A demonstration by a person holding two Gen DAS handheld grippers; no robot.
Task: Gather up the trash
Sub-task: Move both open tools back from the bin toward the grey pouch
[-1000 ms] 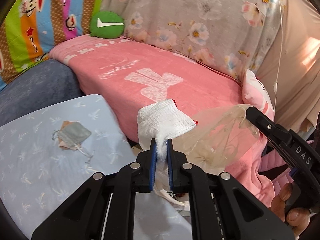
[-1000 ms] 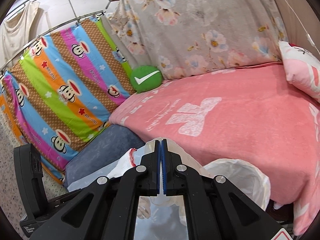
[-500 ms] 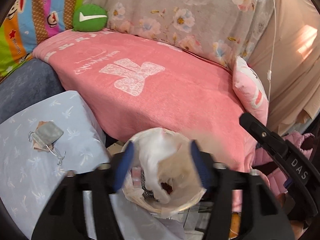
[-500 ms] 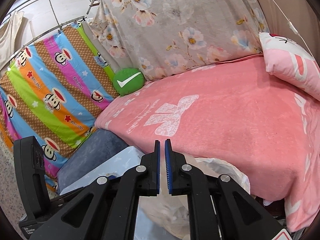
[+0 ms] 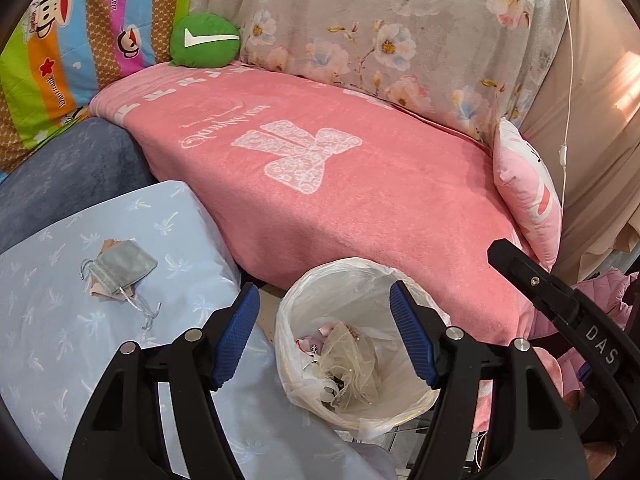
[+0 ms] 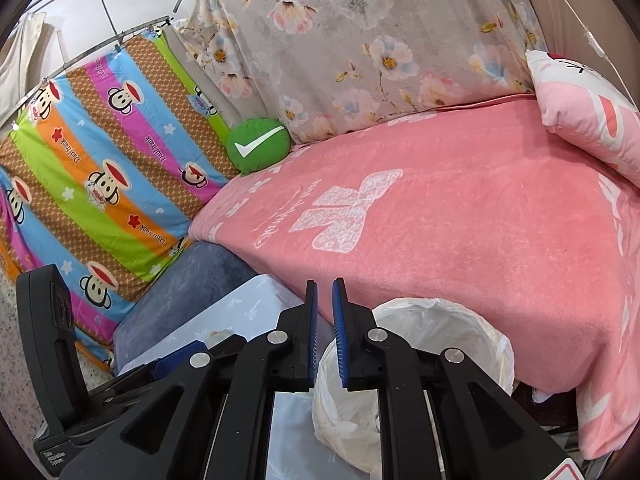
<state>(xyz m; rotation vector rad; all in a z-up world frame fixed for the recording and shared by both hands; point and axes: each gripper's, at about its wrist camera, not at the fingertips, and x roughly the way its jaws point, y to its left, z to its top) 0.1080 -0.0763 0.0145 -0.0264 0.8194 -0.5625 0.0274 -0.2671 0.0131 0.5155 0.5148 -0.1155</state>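
left tool (image 5: 324, 334) spread wide over lined bin (image 5: 304, 288) | right tool (image 6: 325, 308) opening, nothing inside | pink blanket (image 5: 360, 208) behind bin

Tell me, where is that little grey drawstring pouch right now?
In the left wrist view the grey pouch lies at the left on the pale blue cloth, left of the lined trash bin and below the pink blanket.
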